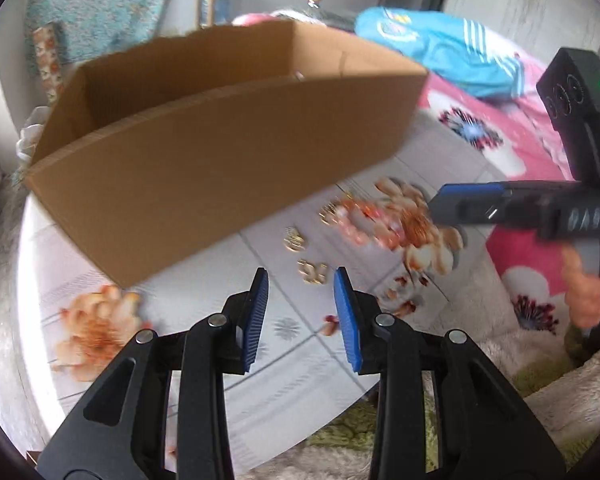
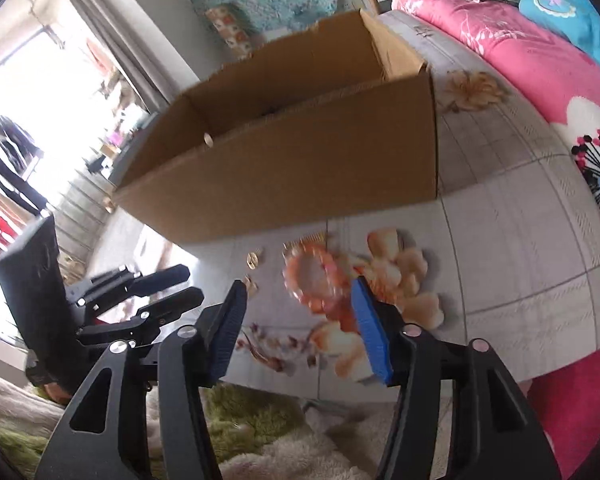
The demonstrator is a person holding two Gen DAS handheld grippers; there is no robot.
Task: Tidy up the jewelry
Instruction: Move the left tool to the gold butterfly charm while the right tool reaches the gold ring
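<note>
Cardboard box point(image 1: 220, 152) stands open-topped on the flowered table point(image 1: 284, 364), leaving a bare strip of tabletop between its near wall and the table's front edge. Left gripper point(image 1: 300, 300) has its jaws apart with nothing between them — small gold pieces point(image 1: 312, 272) lie just beyond its tips. Right gripper point(image 2: 300, 304) is likewise parted and empty, the orange beaded bracelet point(image 2: 314, 280) lying on the table between its tips.
</note>
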